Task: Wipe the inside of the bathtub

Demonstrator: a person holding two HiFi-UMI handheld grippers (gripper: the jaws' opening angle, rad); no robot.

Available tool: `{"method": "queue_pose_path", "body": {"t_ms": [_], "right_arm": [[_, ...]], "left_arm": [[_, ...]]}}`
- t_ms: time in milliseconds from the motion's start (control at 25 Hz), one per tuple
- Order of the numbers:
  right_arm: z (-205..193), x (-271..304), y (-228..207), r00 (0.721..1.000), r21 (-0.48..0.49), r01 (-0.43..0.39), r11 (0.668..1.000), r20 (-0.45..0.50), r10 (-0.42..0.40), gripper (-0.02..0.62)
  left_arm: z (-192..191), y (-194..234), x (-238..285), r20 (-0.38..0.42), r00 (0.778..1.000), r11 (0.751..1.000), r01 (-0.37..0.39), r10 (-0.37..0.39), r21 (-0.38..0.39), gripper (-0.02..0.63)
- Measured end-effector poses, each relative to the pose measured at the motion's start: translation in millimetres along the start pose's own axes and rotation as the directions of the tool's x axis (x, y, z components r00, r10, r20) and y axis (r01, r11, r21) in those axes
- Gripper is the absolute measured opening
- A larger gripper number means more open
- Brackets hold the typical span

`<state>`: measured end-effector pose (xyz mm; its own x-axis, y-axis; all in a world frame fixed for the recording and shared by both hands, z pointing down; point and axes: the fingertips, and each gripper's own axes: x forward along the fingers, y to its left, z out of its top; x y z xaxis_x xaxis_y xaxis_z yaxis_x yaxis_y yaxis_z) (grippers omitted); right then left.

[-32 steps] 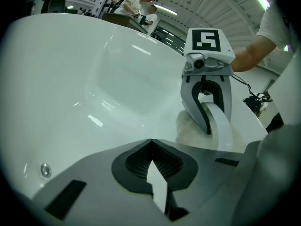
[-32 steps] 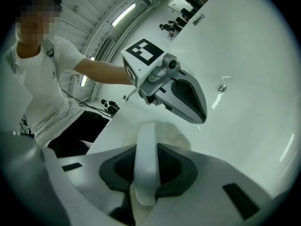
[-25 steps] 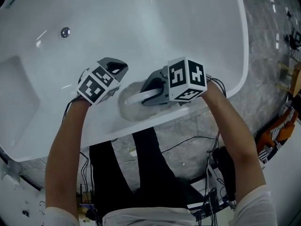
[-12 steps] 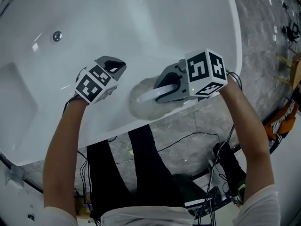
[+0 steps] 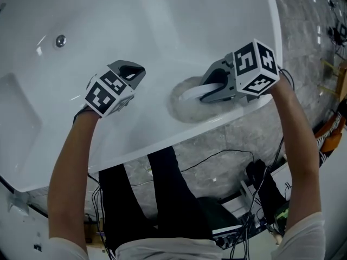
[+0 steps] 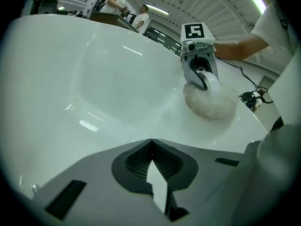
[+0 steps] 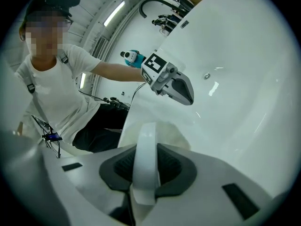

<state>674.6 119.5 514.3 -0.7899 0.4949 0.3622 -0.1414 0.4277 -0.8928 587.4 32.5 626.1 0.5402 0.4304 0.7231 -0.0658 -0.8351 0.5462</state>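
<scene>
The white bathtub (image 5: 162,15) fills the upper head view. My right gripper (image 5: 209,89) is shut on the white curved handle (image 5: 194,94) of a fluffy white wiping pad (image 5: 184,110). The pad is pressed on the tub's inner wall, just inside the near rim. The handle (image 7: 145,159) runs between the jaws in the right gripper view, with the pad (image 7: 178,136) beyond it. My left gripper (image 5: 130,72) hovers over the tub's inside to the pad's left, shut and empty. Its own view shows the pad (image 6: 211,103) under the right gripper (image 6: 199,66).
A round metal fitting (image 5: 60,40) sits on the tub wall at upper left. A moulded recess (image 5: 16,110) lies at the tub's left end. Grey stone floor (image 5: 303,53) with cables (image 5: 217,158) surrounds the tub. The person's legs (image 5: 162,199) stand against the near rim.
The right gripper has slid the pad to the right along the near inner wall. The left gripper has stayed almost where it was.
</scene>
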Motion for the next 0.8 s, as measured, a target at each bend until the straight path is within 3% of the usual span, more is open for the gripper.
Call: {"method": "queue_pose_path", "body": {"t_ms": [200,440,800], "right_arm": [[-14,8,-35,0.996,-0.004,0.017,1.000,-0.086,-0.018,0.091],[-26,35,-109,0.982,0.026,0.062,0.998,-0.180,-0.056,0.091],[-34,74,-214,0.980,0.163,0.185,0.969,-0.097,-0.171,0.091]], "left_arm": [[7,2,12,0.002,1.000,1.000,-0.001,0.001,-0.010,0.006],[9,22,28,0.026,0.999,0.998,-0.019,0.020,-0.057,0.006],[6,39,56,0.021,1.000,0.995,-0.012,0.015,-0.101,0.006]]}}
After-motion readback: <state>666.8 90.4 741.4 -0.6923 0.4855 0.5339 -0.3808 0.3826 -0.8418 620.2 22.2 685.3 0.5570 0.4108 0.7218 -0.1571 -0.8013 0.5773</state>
